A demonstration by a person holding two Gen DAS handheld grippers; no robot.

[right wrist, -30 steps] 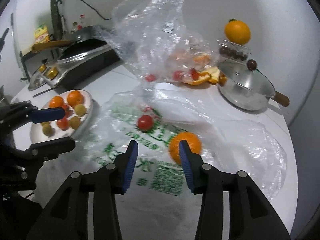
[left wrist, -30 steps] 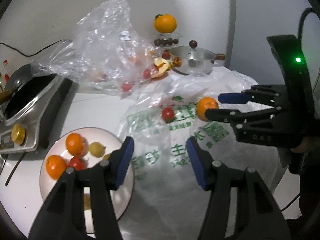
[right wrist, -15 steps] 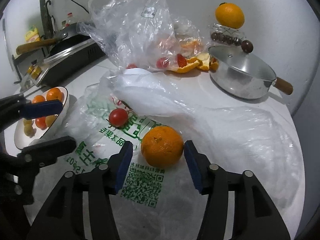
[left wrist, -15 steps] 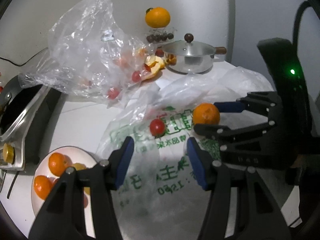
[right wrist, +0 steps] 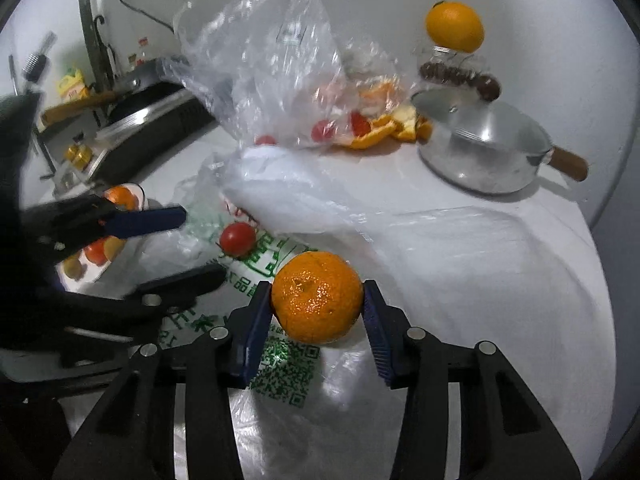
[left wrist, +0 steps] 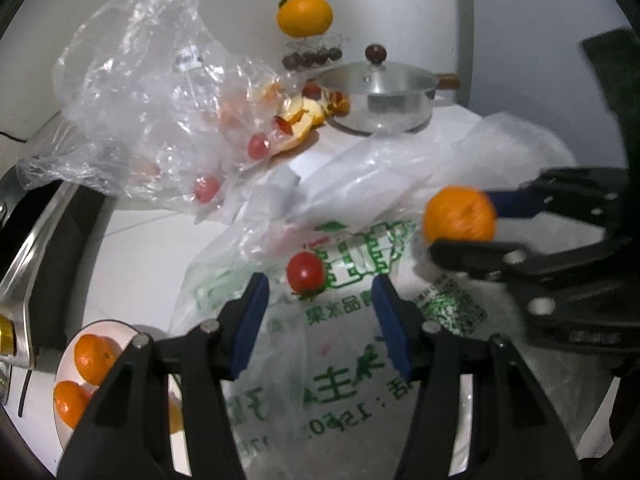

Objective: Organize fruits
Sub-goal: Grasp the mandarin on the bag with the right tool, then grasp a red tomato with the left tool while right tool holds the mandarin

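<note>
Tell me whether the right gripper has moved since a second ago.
Yes. The right gripper has advanced toward the pot, which looms larger, and its jaws, just closing, now bracket the orange on the printed bag.

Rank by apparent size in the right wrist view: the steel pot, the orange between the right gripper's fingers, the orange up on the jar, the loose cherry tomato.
1. Steel pot
2. Orange in the right gripper, inflated by nearness
3. Orange on the jar, farther away, so the true order of the two oranges is unsure
4. Cherry tomato
</note>
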